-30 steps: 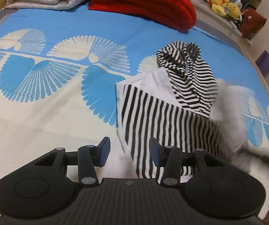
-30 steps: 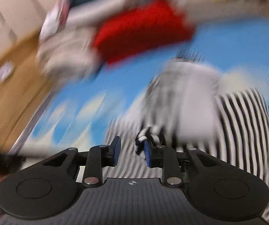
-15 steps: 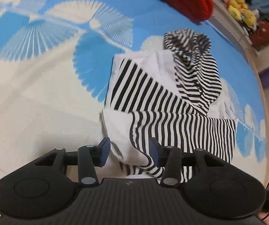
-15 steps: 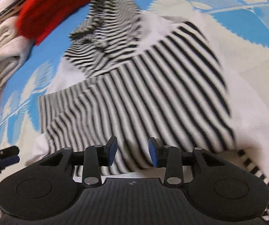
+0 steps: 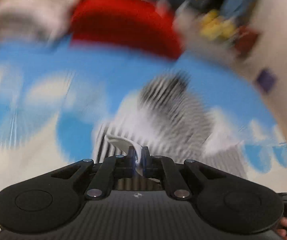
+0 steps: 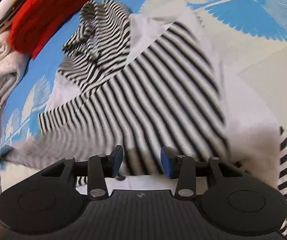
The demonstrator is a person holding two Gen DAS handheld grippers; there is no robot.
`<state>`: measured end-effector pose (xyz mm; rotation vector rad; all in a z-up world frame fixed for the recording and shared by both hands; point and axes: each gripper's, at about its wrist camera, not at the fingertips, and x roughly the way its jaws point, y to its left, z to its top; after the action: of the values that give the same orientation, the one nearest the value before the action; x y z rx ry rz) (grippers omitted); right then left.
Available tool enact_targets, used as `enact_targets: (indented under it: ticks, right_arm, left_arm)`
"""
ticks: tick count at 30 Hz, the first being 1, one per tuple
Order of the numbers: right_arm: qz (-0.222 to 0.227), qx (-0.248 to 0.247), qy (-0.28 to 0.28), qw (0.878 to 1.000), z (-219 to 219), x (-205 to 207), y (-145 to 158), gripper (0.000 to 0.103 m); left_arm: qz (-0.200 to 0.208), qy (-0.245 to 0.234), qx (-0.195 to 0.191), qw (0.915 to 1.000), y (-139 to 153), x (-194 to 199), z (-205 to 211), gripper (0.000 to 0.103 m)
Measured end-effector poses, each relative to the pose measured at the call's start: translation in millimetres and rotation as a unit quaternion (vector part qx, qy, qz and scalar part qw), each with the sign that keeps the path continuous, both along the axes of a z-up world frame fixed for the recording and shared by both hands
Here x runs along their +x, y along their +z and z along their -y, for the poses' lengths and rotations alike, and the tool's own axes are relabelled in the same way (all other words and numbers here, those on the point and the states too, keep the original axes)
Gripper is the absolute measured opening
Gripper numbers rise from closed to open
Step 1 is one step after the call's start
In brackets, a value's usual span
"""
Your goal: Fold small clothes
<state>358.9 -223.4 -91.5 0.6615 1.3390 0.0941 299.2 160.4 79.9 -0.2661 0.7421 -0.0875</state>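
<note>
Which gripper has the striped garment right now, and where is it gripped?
The left gripper pinches the striped garment by a white edge; the right gripper is open, holding nothing.

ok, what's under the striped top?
The striped top lies on the blue and cream patterned bedspread, which shows on all sides of it. Whatever lies directly beneath is covered.

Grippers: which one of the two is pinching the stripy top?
The left gripper: its jaws are shut on a white edge of the striped top. The right gripper is open.
</note>
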Motion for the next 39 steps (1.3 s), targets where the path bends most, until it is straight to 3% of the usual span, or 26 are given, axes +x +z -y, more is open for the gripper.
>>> enact_targets:
  ticks: [2, 3, 5, 6, 7, 9, 12, 14, 18, 21, 24, 27, 29, 32, 39]
  right_arm:
    - [0.001, -0.018, -0.023, 1.000, 8, -2, 0, 0.043]
    - [0.000, -0.027, -0.034, 0.999, 12, -3, -1, 0.043]
    - [-0.012, -0.041, -0.059, 0.997, 20, -7, -6, 0.043]
    - [-0.021, -0.043, -0.072, 0.996, 24, -9, -10, 0.043]
    - [-0.033, -0.044, -0.081, 0.995, 28, -11, -15, 0.043]
    - [-0.054, -0.042, -0.094, 0.993, 33, -15, -23, 0.043]
    - [-0.059, -0.039, -0.101, 0.992, 36, -17, -25, 0.043]
    - [-0.051, -0.056, -0.101, 0.992, 35, -16, -20, 0.042]
    - [-0.054, -0.144, -0.123, 0.980, 44, -15, -23, 0.042]
    - [-0.066, -0.130, -0.154, 0.977, 56, -16, -24, 0.042]
    - [0.004, -0.132, -0.148, 0.980, 49, -14, 1, 0.043]
    - [0.045, -0.102, -0.076, 0.991, 30, -3, 7, 0.050]
    - [0.024, -0.090, -0.056, 0.994, 23, -2, -4, 0.051]
    - [-0.035, -0.091, -0.051, 0.994, 26, -3, -28, 0.051]
    - [-0.019, -0.095, -0.072, 0.993, 40, -1, -13, 0.051]
  left_arm:
    - [0.050, -0.009, -0.005, 0.9987, 15, -10, 0, 0.006]
    - [0.049, -0.005, -0.009, 0.9988, 14, -10, -2, 0.007]
    - [-0.029, 0.019, -0.014, 0.9993, -7, 1, -8, 0.010]
    - [-0.102, 0.028, -0.005, 0.9944, -27, 10, -11, 0.016]
    - [-0.182, 0.038, 0.015, 0.9825, -53, 17, -14, 0.015]
    - [-0.229, 0.080, 0.028, 0.9699, -76, 17, -23, 0.015]
    - [-0.207, 0.064, 0.023, 0.9760, -71, 17, -21, 0.017]
    - [-0.188, 0.050, 0.022, 0.9807, -65, 16, -16, 0.025]
    - [-0.211, 0.050, 0.003, 0.9763, -79, 21, -6, 0.027]
    - [-0.231, 0.054, -0.006, 0.9714, -90, 23, -5, 0.027]
    - [-0.237, 0.059, -0.010, 0.9696, -98, 23, -5, 0.028]
    - [-0.266, 0.069, -0.007, 0.9614, -117, 21, -6, 0.030]
    - [-0.278, 0.078, -0.005, 0.9575, -126, 20, -6, 0.035]
    - [-0.274, 0.077, 0.006, 0.9586, -121, 20, -4, 0.038]
    - [-0.260, 0.065, 0.013, 0.9634, -106, 22, 9, 0.043]
